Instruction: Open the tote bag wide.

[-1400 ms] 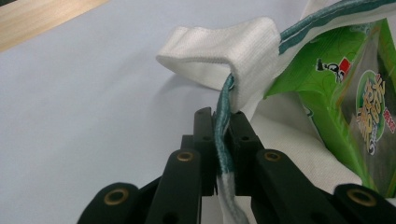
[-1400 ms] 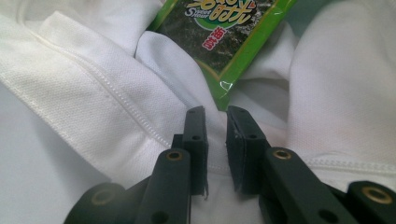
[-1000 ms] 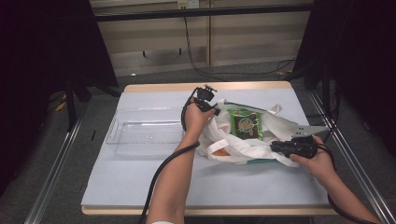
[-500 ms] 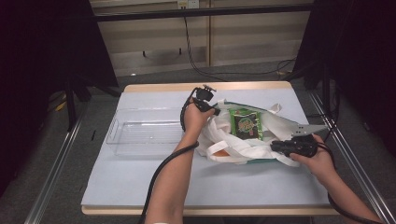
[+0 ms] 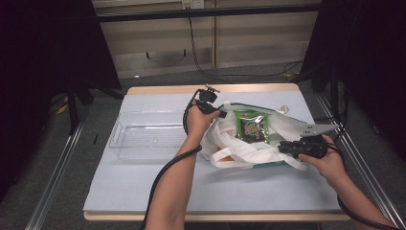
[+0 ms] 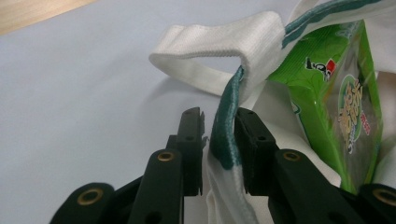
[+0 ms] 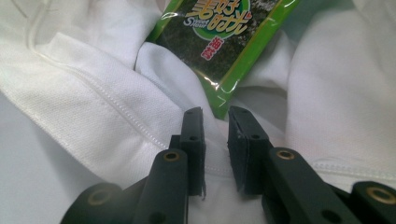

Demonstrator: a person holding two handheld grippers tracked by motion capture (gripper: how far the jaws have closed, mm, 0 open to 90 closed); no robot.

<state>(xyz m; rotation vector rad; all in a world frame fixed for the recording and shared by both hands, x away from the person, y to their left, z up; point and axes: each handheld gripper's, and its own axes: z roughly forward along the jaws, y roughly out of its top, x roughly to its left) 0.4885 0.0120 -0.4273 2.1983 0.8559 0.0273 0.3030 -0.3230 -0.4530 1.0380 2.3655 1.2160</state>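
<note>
On the white-covered table (image 5: 143,191) the cloth tote bag (image 5: 225,143) lies on its side, just right of the clear tray (image 5: 143,139), exactly where it lay a second ago; neither of my hands has shifted in the high view. What has changed is small. The jaws of my left gripper (image 6: 219,114) have just been opening, and the bag's green-trimmed rim (image 6: 224,135) now stands loose between them, brushing one pad with a gap at the other. I read that as letting go of the mouth of the bag, so the rim may sag shut unless I take it again. My right gripper (image 7: 215,112) is parted by a narrow slot over the white cloth near the bag's lower edge, and I see nothing pinched in it. The green snack packet (image 5: 251,127) rests in the bag's open mouth, not yet out and well short of the tray.

The packet (image 7: 219,32) carries large yellow Chinese characters, a thin line of Latin letters too blurred to spell, and a few small red characters. The bag shows no print
</note>
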